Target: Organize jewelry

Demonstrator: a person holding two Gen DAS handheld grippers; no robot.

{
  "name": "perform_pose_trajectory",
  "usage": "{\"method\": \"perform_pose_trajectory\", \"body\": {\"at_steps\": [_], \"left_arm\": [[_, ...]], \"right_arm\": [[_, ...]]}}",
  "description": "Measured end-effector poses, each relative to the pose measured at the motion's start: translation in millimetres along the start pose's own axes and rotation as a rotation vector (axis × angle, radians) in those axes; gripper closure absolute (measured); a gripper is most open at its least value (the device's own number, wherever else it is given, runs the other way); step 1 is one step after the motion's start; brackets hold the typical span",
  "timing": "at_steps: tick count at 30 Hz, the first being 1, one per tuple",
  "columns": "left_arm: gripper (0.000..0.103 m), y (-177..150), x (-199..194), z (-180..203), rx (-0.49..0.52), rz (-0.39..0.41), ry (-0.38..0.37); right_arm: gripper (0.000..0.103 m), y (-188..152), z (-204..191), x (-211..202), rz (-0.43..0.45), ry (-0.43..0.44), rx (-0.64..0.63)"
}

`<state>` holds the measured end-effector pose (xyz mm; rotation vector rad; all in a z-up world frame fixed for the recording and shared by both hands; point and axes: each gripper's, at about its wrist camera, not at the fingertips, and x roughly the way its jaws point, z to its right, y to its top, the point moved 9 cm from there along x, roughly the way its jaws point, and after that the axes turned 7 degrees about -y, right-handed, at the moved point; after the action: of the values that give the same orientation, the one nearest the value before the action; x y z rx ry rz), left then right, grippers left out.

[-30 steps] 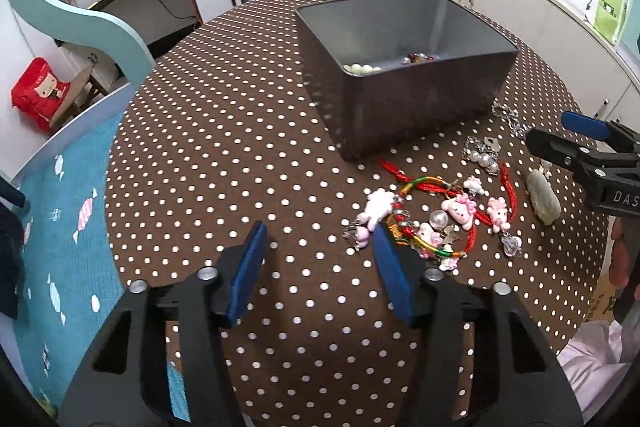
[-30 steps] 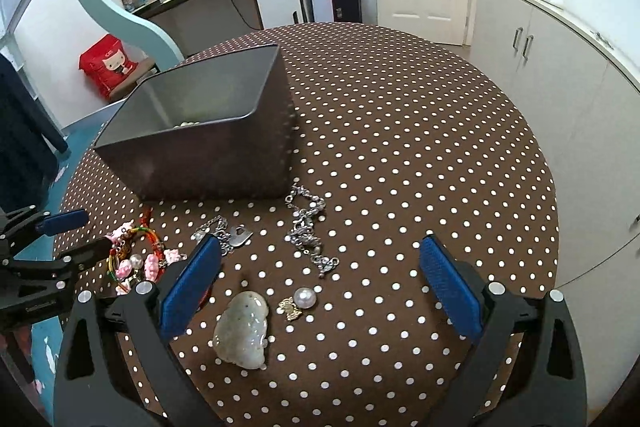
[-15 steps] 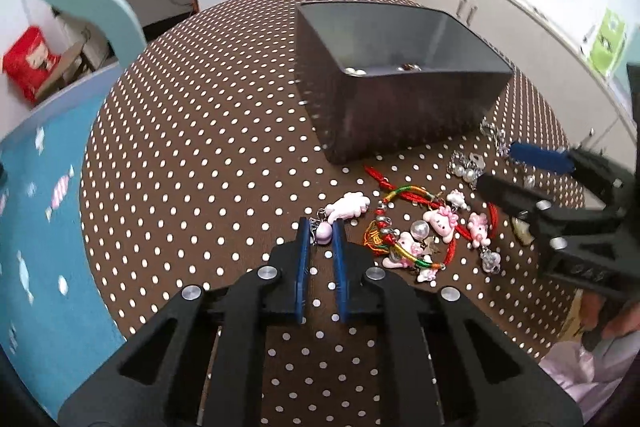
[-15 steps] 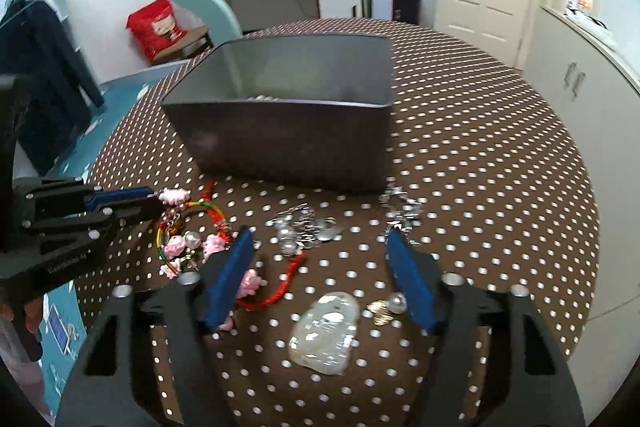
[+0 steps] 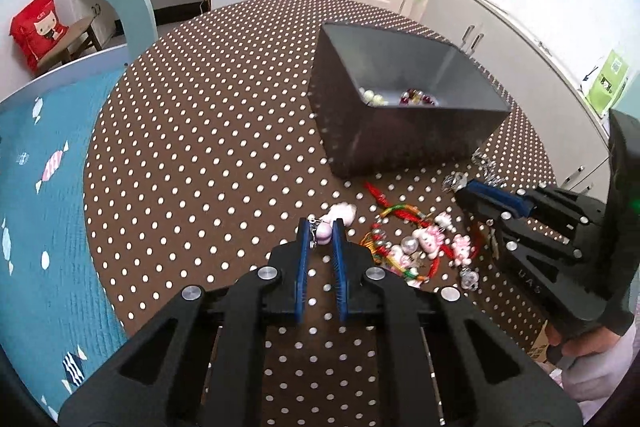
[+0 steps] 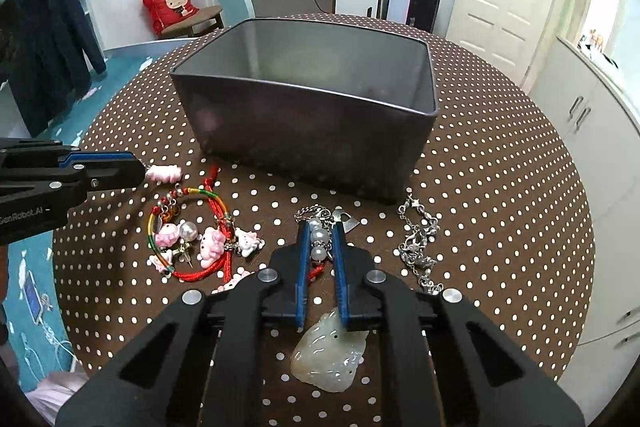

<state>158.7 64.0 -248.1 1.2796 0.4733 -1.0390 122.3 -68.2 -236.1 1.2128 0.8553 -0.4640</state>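
We see the left gripper (image 5: 320, 233) clamped on a small pink charm (image 5: 323, 234) on the brown polka-dot surface (image 5: 192, 155), just in front of the grey box (image 6: 304, 115). The right gripper (image 6: 322, 233), its jaws having just closed, pinches a string of pale beads (image 6: 318, 243) near the box, with a tangle of red cord bracelets (image 6: 192, 239) to its left and a silver chain (image 6: 418, 243) to its right.

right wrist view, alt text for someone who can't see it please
The right hand-held gripper is shut on a string of pale beads on a dotted tablecloth, before a grey bin. A pale carved stone lies beneath it.
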Motion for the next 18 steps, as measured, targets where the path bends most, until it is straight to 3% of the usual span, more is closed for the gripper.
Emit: {"method": "perform_pose_trajectory", "body": {"at_steps": [12, 18], "left_arm": [[0.092, 15.4, -17.7, 15.0, 0.015, 0.046, -0.016], [0.092, 28.7, -28.5, 30.2, 0.041, 0.081, -0.026]], "right_arm": [[0.093, 7.8, 15.4, -12.7, 0.028, 0.005, 0.030], [0.094, 19.7, 20.3, -34.8, 0.099, -0.005, 0.029]]}}
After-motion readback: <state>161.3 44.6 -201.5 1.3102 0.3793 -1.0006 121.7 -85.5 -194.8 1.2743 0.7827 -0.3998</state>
